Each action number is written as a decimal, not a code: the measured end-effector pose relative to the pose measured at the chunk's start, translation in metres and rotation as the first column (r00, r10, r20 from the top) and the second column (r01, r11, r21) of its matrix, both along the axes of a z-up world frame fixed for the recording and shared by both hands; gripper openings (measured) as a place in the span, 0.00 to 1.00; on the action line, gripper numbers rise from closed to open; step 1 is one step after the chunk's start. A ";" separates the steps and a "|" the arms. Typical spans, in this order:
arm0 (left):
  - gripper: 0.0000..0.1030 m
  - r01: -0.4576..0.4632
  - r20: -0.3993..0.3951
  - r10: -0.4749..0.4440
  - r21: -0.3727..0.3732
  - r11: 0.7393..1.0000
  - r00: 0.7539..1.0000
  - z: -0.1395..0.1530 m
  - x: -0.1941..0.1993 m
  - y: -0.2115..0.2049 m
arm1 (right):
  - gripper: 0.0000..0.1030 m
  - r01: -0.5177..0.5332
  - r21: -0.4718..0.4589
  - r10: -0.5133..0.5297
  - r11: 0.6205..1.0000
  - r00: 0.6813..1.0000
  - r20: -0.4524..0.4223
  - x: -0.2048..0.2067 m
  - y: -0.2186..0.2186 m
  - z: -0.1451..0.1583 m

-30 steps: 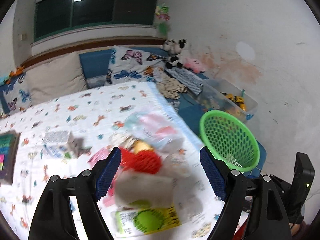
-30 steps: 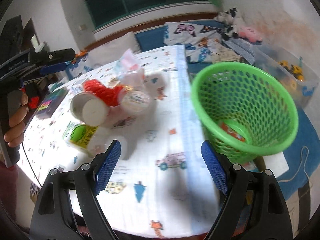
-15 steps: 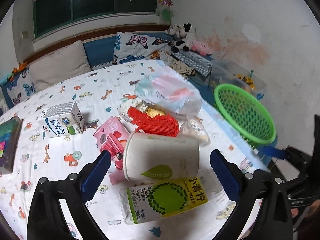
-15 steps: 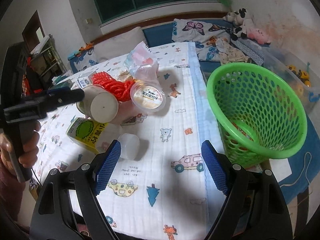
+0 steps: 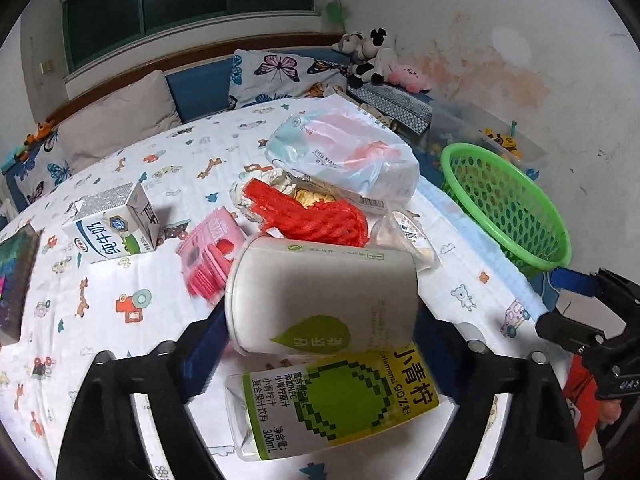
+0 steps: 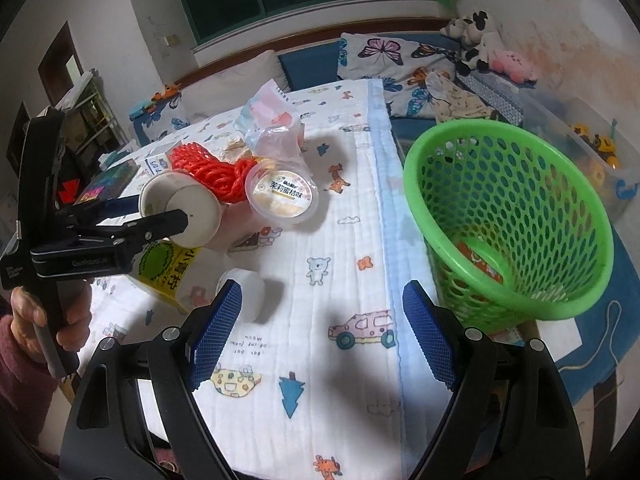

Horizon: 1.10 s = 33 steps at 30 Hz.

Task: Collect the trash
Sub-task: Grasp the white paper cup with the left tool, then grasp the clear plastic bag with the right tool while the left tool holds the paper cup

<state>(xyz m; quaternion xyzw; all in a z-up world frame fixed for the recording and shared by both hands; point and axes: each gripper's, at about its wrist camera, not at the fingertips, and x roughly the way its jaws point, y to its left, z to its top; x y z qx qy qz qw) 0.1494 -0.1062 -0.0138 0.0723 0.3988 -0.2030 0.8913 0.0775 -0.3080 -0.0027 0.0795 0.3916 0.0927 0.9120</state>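
A white paper cup (image 5: 320, 296) lies on its side between the fingers of my left gripper (image 5: 316, 344); the jaws stand wide at its two ends, contact unclear. The right wrist view shows the cup (image 6: 182, 208) with the left gripper's fingers (image 6: 160, 220) around it. Under it lies a yellow-green juice carton (image 5: 336, 400). A red mesh net (image 5: 312, 212), a pudding cup (image 6: 282, 194), a plastic bag (image 5: 344, 156) and a milk carton (image 5: 112, 228) lie on the table. My right gripper (image 6: 320, 332) is open and empty, left of the green basket (image 6: 512, 216).
A pink packet (image 5: 208, 252) lies left of the cup. A small white cap (image 6: 246, 292) sits by my right gripper's left finger. A dark book (image 5: 16, 276) lies at the table's left edge. The basket holds a red wrapper (image 6: 478, 260). Cushions and toys are behind.
My left gripper has moved forward and down so the paper cup now lies between its fingers. My right gripper has shifted slightly; the basket looms larger.
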 end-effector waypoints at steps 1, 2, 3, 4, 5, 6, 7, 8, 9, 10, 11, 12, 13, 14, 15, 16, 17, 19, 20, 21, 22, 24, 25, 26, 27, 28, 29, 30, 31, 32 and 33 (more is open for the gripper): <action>0.79 0.002 0.002 -0.002 -0.009 1.000 1.000 0.001 -0.001 0.001 | 0.80 -0.001 -0.001 0.001 1.000 1.000 0.002 0.001 0.000 0.001; 0.79 0.003 0.007 -0.003 -0.014 1.000 1.000 0.002 -0.002 0.002 | 0.80 -0.002 -0.001 0.002 1.000 1.000 0.004 0.002 0.000 0.002; 0.79 0.002 0.016 -0.002 -0.016 1.000 1.000 0.004 -0.003 0.003 | 0.80 -0.004 -0.002 0.004 1.000 1.000 0.009 0.005 0.000 0.004; 0.79 0.001 0.021 -0.001 -0.020 1.000 1.000 0.006 -0.005 0.004 | 0.80 -0.006 -0.002 0.006 1.000 1.000 0.013 0.007 -0.001 0.007; 0.79 0.002 0.024 -0.001 -0.027 1.000 1.000 0.009 -0.006 0.006 | 0.80 -0.008 -0.001 0.008 1.000 1.000 0.017 0.009 0.000 0.008; 0.79 0.002 0.026 -0.001 -0.040 0.999 1.000 0.012 -0.007 0.009 | 0.80 -0.018 0.003 0.018 1.000 1.000 0.023 0.014 0.000 0.011; 0.79 0.000 0.026 0.002 -0.054 0.999 1.000 0.016 -0.008 0.012 | 0.80 -0.025 0.007 0.025 1.000 0.999 0.027 0.018 0.001 0.014; 0.79 -0.003 0.027 0.005 -0.065 0.998 1.000 0.018 -0.008 0.015 | 0.80 -0.032 0.009 0.032 0.999 0.999 0.031 0.022 0.002 0.015; 0.79 -0.007 0.029 0.010 -0.083 0.997 1.000 0.023 -0.009 0.019 | 0.80 -0.046 0.012 0.045 0.999 0.998 0.035 0.029 0.005 0.018; 0.79 -0.009 0.031 0.012 -0.102 0.995 0.999 0.027 -0.010 0.024 | 0.80 -0.057 0.016 0.056 0.998 0.998 0.037 0.035 0.007 0.020; 0.79 -0.011 0.035 0.015 -0.115 0.993 0.999 0.031 -0.010 0.027 | 0.80 -0.065 0.020 0.064 0.998 0.997 0.038 0.040 0.009 0.021; 0.79 -0.013 0.037 0.018 -0.126 0.992 0.999 0.035 -0.011 0.031 | 0.80 -0.079 0.027 0.078 0.996 0.996 0.039 0.049 0.012 0.022; 0.79 -0.015 0.039 0.020 -0.136 0.991 0.999 0.039 -0.010 0.035 | 0.80 -0.090 0.032 0.089 0.995 0.995 0.039 0.056 0.014 0.023; 0.79 -0.015 0.041 0.022 -0.145 0.989 0.999 0.042 -0.010 0.039 | 0.80 -0.103 0.037 0.101 0.994 0.994 0.039 0.064 0.018 0.024; 0.79 -0.017 0.046 0.025 -0.161 0.987 0.999 0.047 -0.011 0.044 | 0.80 -0.109 0.037 0.107 0.993 0.993 0.039 0.070 0.020 0.025; 0.79 -0.019 0.047 0.028 -0.170 0.985 0.999 0.049 -0.010 0.048 | 0.80 -0.115 0.035 0.114 0.993 0.993 0.039 0.079 0.022 0.025; 0.79 -0.025 0.045 0.034 -0.187 0.982 0.998 0.053 -0.010 0.054 | 0.80 -0.123 0.031 0.122 0.992 0.992 0.040 0.088 0.025 0.026; 0.79 -0.035 0.042 0.045 -0.213 0.976 0.998 0.057 -0.008 0.063 | 0.80 -0.132 0.018 0.132 0.991 0.990 0.042 0.103 0.031 0.026; 0.79 -0.038 0.038 0.048 -0.230 0.972 0.998 0.059 -0.007 0.068 | 0.80 -0.137 0.015 0.136 0.991 0.990 0.042 0.109 0.033 0.026; 0.79 -0.045 0.031 0.054 -0.252 0.967 0.998 0.061 -0.005 0.074 | 0.80 -0.144 0.009 0.144 0.990 0.989 0.042 0.118 0.036 0.026; 0.79 -0.050 0.029 0.060 -0.261 0.964 0.998 0.062 -0.004 0.078 | 0.80 -0.152 0.002 0.152 0.988 0.988 0.041 0.125 0.040 0.025; 0.79 -0.063 0.029 0.074 -0.277 0.959 0.997 0.065 -0.001 0.087 | 0.80 -0.160 -0.016 0.160 0.987 0.986 0.034 0.136 0.045 0.022; 0.79 -0.068 0.028 0.079 -0.285 0.956 0.996 0.065 0.001 0.091 | 0.80 -0.162 -0.023 0.162 0.987 0.986 0.027 0.144 0.048 0.021; 0.79 -0.073 0.027 0.084 -0.292 0.954 0.996 0.066 0.002 0.094 | 0.80 -0.165 -0.025 0.166 0.986 0.986 0.023 0.150 0.050 0.019; 0.79 -0.079 0.026 0.091 -0.299 0.951 0.996 0.066 0.003 0.098 | 0.80 -0.169 -0.026 0.169 0.985 0.985 0.019 0.154 0.052 0.017; 0.79 -0.082 0.026 0.094 -0.301 0.950 0.995 0.067 0.004 0.100 | 0.80 -0.172 -0.032 0.172 0.985 0.985 0.011 0.160 0.054 0.015; 0.79 -0.084 0.028 0.096 -0.300 0.950 0.995 0.067 0.005 0.101 | 0.80 -0.172 -0.036 0.173 0.984 0.985 0.005 0.163 0.056 0.013; 0.79 -0.085 0.031 0.098 -0.297 0.951 0.995 0.067 0.006 0.102 | 0.80 -0.176 -0.042 0.176 0.983 0.984 -0.006 0.169 0.058 0.010; 0.79 -0.085 0.033 0.099 -0.296 0.951 0.995 0.067 0.007 0.103 | 0.80 -0.180 -0.047 0.180 0.982 0.984 -0.016 0.173 0.060 0.007; 0.79 -0.085 0.033 0.100 -0.297 0.951 0.994 0.066 0.008 0.105 | 0.80 -0.181 -0.053 0.180 0.982 0.983 -0.021 0.176 0.061 0.005; 0.79 -0.086 0.030 0.099 -0.300 0.950 0.995 0.065 0.009 0.106 | 0.80 -0.182 -0.065 0.180 0.981 0.983 -0.029 0.180 0.063 0.002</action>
